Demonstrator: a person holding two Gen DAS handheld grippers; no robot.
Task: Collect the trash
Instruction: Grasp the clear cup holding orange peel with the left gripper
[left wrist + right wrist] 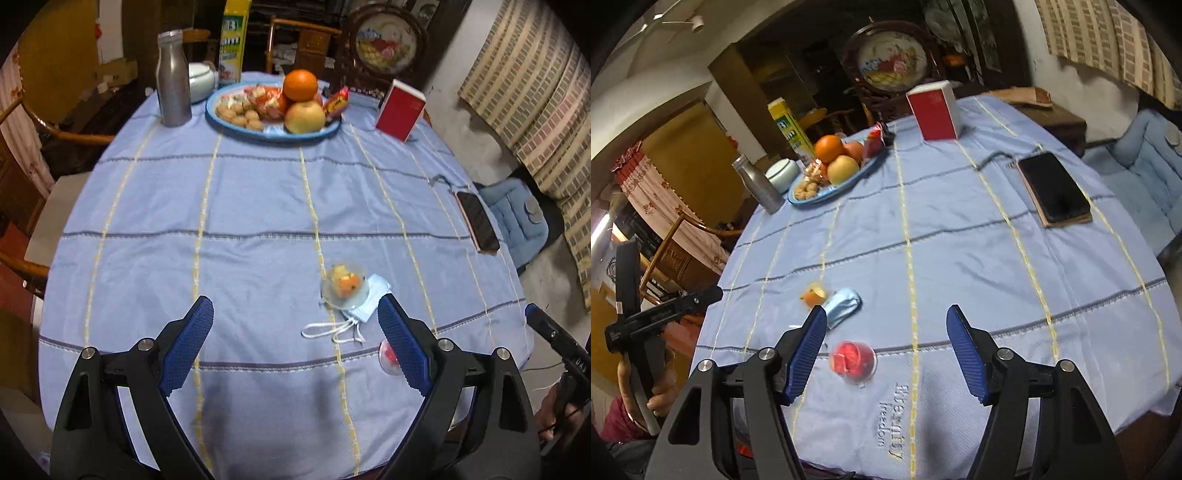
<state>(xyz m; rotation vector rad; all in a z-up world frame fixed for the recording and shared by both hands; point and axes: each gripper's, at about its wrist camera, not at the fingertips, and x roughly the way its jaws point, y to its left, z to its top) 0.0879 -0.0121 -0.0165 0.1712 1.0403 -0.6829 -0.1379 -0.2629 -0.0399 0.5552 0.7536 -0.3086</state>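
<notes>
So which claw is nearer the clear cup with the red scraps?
Right. The right claw hangs open just over the cup; the left claw sits open off to its side.

Open tablecloth (pixel 229 206) mid-table — fruit plate (pixel 236 127) far

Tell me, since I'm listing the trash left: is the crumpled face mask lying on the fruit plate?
No, the face mask lies on the tablecloth at the near side, far from the fruit plate.

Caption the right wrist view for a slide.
Open right tongs above a clear cup of red scraps, mask beyond.
</notes>
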